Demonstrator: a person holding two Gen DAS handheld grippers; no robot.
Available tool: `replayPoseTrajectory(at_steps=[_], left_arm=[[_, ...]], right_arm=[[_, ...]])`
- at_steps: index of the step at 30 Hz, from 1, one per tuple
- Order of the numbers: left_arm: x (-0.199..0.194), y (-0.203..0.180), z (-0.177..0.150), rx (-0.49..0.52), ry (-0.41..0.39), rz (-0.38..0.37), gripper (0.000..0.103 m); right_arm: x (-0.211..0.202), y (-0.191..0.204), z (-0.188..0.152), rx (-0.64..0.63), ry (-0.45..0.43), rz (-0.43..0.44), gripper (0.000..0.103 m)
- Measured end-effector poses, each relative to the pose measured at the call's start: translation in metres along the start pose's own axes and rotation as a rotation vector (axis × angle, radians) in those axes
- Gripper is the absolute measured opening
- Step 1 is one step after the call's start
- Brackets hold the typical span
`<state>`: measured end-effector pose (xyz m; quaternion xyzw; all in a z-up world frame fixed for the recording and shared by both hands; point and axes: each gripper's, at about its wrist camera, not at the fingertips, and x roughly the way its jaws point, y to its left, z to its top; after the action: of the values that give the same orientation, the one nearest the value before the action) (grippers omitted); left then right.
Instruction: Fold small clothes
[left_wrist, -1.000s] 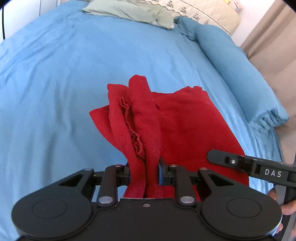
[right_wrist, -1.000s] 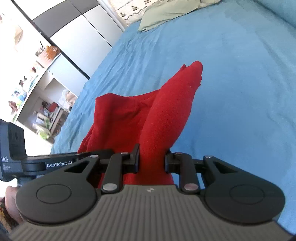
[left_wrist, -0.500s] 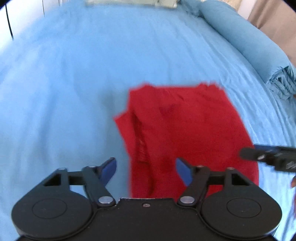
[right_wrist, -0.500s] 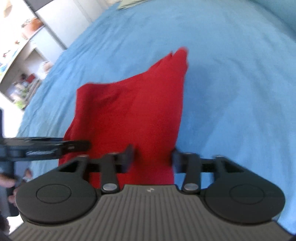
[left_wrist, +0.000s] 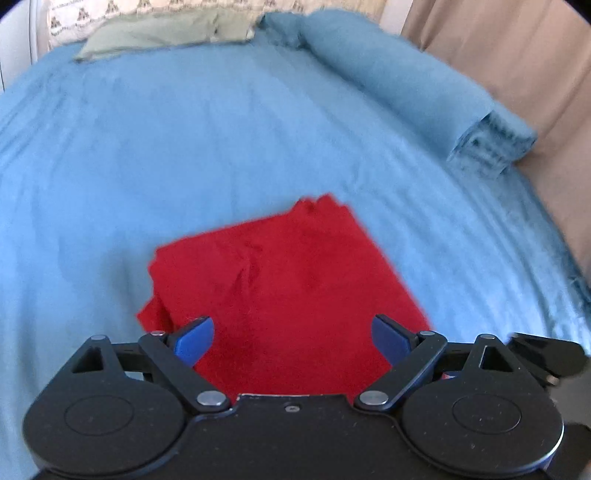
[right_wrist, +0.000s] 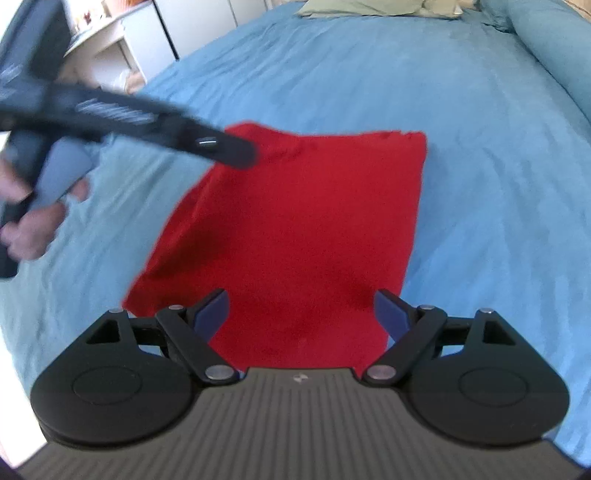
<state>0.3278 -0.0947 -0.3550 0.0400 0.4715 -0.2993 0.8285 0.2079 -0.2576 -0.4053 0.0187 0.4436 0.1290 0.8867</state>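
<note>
Red cloth (left_wrist: 288, 280) lies flat mid-bed (left_wrist: 184, 147), released. Left hand-held gripper (left_wrist: 291, 339) and right hand-held gripper (right_wrist: 303, 312) hover over its near edge, jaws spread, empty. Judged step: between folds; next, pinch an edge for another fold.

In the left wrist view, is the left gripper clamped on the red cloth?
No: the left gripper has its jaws spread wide, with the red cloth lying flat on the blue bedsheet between them.
</note>
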Motion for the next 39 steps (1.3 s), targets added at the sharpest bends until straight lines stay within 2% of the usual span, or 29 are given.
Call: replayPoseTrajectory(at_steps=[4,6,9,11,13,15,19,24,27,30,33,39], left_arm=[[0.037,0.015,-0.012,-0.017,0.052,0.062,0.096],[0.041,0.019,-0.012,-0.018,0.051,0.059,0.103],[0.04,0.011,-0.007,0.023,0.088,0.085,0.102],[0.03,0.007,-0.001,0.008,0.099,0.09,0.097],[0.001,0.012,0.004,-0.041,0.081,0.098,0.096],[-0.043,0.012,0.009,-0.086,0.041,0.126,0.096],[-0.149,-0.006,0.021,-0.117,-0.029,0.22,0.096],[-0.284,-0.064,0.023,-0.148,-0.062,0.309,0.097],[-0.342,-0.105,0.013,-0.169,-0.073,0.366,0.103],[-0.377,-0.136,-0.002,-0.224,-0.083,0.388,0.103],[-0.395,-0.161,-0.02,-0.255,-0.072,0.417,0.103],[-0.413,-0.191,-0.055,-0.254,-0.027,0.449,0.103]], right_arm=[[0.018,-0.003,-0.01,0.024,0.03,-0.013,0.102],[0.027,-0.004,-0.013,0.037,0.046,-0.013,0.103],[0.035,0.001,-0.013,0.015,0.061,-0.024,0.103],[0.029,0.004,-0.008,0.016,0.074,-0.029,0.103],[0.01,0.004,0.001,0.05,0.055,-0.012,0.103],[-0.024,0.004,0.011,0.086,0.007,-0.006,0.103],[-0.123,0.009,0.041,0.131,-0.06,-0.047,0.103],[-0.254,0.022,0.078,0.214,-0.042,-0.118,0.103],[-0.32,0.034,0.086,0.247,-0.023,-0.183,0.103],[-0.364,0.044,0.083,0.276,-0.014,-0.23,0.103],[-0.396,0.059,0.072,0.268,0.002,-0.251,0.103],[-0.424,0.089,0.041,0.219,0.069,-0.32,0.103]])
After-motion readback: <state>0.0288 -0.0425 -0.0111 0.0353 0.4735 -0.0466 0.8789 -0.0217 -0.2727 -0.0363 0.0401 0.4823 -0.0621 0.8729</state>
